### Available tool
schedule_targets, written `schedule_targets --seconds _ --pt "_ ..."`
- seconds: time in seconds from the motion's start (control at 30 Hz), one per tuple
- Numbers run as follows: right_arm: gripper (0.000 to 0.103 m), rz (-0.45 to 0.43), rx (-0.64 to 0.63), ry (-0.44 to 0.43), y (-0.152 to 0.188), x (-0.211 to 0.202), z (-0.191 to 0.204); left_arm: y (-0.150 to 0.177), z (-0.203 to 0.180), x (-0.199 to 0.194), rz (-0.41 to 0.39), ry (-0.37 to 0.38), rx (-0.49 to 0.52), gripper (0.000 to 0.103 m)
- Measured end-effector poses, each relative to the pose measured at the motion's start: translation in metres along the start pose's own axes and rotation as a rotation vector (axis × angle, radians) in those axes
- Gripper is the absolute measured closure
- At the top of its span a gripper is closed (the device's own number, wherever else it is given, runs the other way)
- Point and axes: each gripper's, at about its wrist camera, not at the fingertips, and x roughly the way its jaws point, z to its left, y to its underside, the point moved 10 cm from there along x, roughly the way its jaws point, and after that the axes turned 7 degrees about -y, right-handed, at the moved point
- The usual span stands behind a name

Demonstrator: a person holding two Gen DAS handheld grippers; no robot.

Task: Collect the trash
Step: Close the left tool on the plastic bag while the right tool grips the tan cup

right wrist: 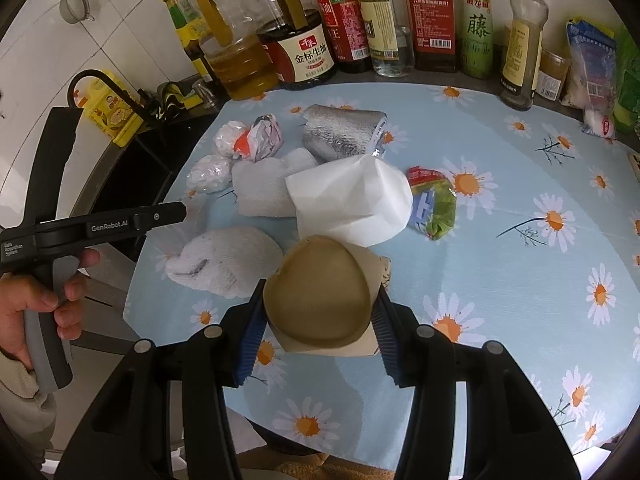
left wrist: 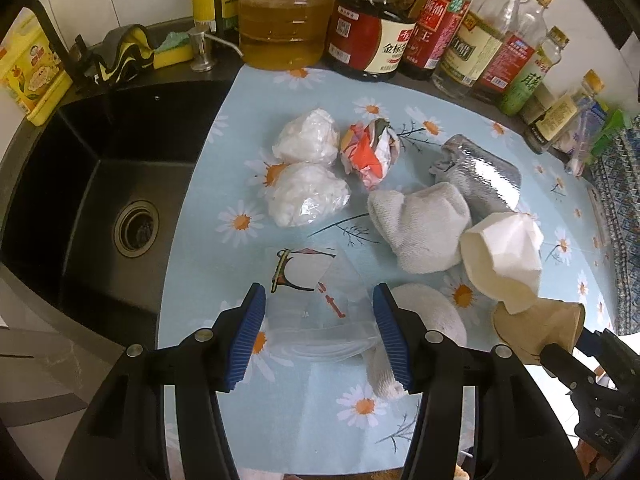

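A squashed brown paper cup (right wrist: 320,300) is sitting mouth-forward beside a crumpled white paper cup (right wrist: 352,200), with two plastic-wrapped wads (left wrist: 308,168), a colourful wrapper ball (left wrist: 370,152) and a silver pouch (left wrist: 480,176) lying nearby.

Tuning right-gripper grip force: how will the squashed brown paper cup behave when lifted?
Likely light and flimsy: the brown paper cup already looks squashed between the right gripper pads. More force would probably crumple it further. Slipping seems unlikely against ribbed pads.
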Motion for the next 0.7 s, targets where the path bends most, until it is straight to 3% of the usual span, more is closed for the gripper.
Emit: schedule_targets --seconds 0.7 --pt "0.053 -0.061 0.005 0.026 0.048 -0.035 0.031 0.048 0.003 -0.054 -0.071 0.075 0.024 0.049"
